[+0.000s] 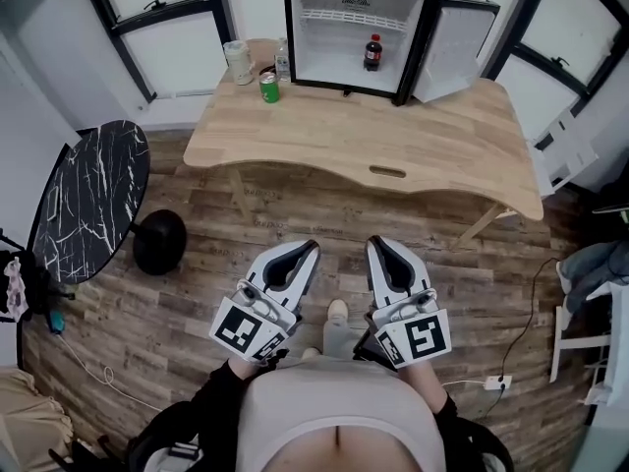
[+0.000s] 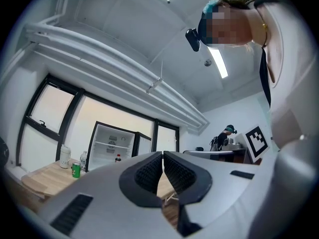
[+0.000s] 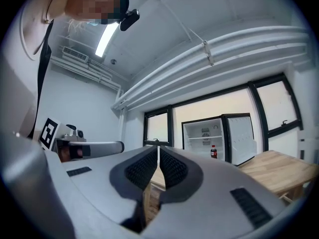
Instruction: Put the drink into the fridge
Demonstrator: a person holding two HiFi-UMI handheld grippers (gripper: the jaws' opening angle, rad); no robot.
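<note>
**Spotter:** Where are your hands right now?

**Me:** Both are low in front of my body, side by side over the wooden floor [image 1: 197, 293], well short of the table [image 1: 393, 141]. My left gripper [image 1: 309, 248] and my right gripper [image 1: 377, 245] point ahead toward the table, roughly level with the noses tipped a touch up.

**Spotter:** Anything in them?

**Me:** Nothing. The left jaws are pressed together with the pads meeting at the tips. The right jaws are closed tip to tip as well, and nothing sits between either pair.

**Spotter:** And the drinks?

**Me:** The green can [image 1: 268, 88] stands near the table's back left corner, just left of the fridge [image 1: 329, 57]. A clear bottle [image 1: 283, 63] and a white jug [image 1: 237, 61] are close behind it. The fridge sits at the table's back edge with its door [image 1: 454, 45] swung wide to the right. Inside, a dark cola bottle [image 1: 372, 52] stands upright under the wire shelf [image 1: 349, 16], near the right wall.
</note>
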